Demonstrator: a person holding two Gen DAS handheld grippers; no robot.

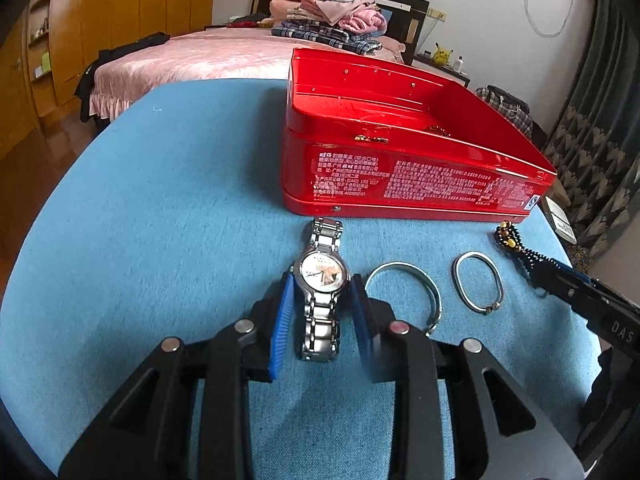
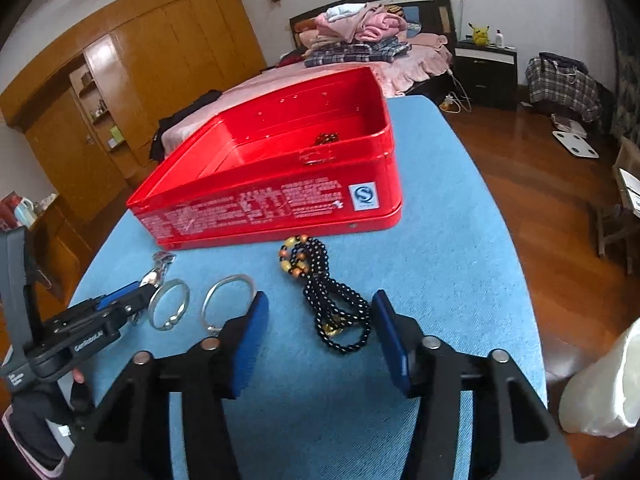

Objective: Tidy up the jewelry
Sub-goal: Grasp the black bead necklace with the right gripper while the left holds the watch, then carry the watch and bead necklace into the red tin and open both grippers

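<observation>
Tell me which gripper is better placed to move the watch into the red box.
Left. The left gripper has its pads against the watch case, seemingly gripping it. The right gripper straddles the black beads, with two bangles between it and the watch. The red box lies just beyond.

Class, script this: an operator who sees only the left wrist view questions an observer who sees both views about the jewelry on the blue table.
Operator: My view cuts off the right gripper. Where are its fingers?
Observer: On either side of the black bead string, open, not pressing on it.
Operator: Is that gripper hiding anything from me?
Observer: Yes, a gold piece among the string's near loops.
Operator: Anything past the table's right edge?
Observer: A white bag shows just beyond it.
</observation>
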